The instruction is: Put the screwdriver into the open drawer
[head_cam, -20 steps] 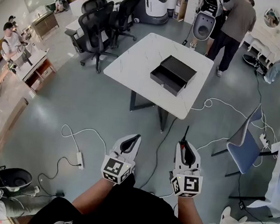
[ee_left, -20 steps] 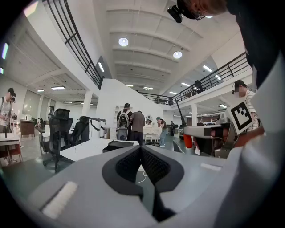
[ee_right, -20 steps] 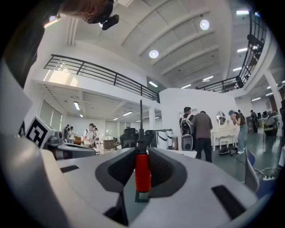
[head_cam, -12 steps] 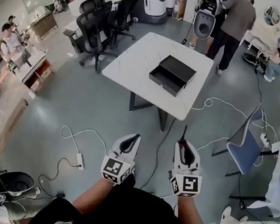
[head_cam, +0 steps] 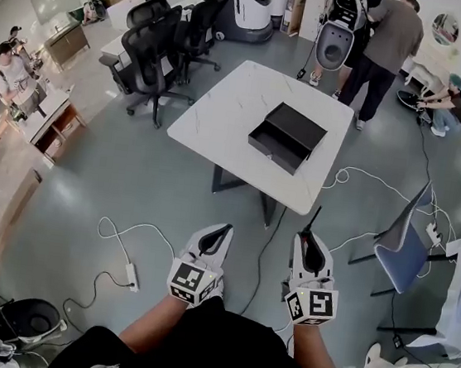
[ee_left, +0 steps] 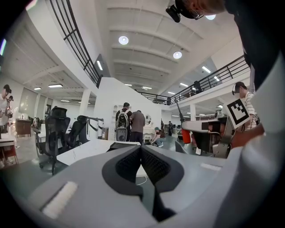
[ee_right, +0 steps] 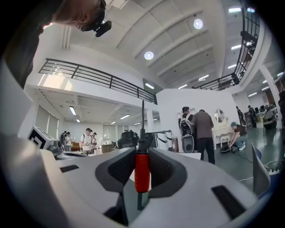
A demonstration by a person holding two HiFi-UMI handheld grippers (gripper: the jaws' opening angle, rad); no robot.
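The only print I can make out is the black-and-white square pattern on the marker cube at the back of each gripper, facing up toward my head.

I hold both grippers side by side close in front of my body, forearms running back under me, both pointing forward and about level over the grey floor [head_cam: 131, 175].

My left gripper [head_cam: 223, 230] has its pads pressed together at the tips, with nothing between them.

My right gripper [head_cam: 307, 238] is clamped on the screwdriver [head_cam: 313, 219]. The red handle sits upright between the two pads, and the thin dark shaft sticks out past my fingertips, pointing ahead.

The open drawer [head_cam: 287, 136] is black and rests on the white table [head_cam: 223, 107], well ahead of both sets of fingertips and far from the screwdriver's tip. It lies roughly in line with the gap between my two grippers, its open side up.
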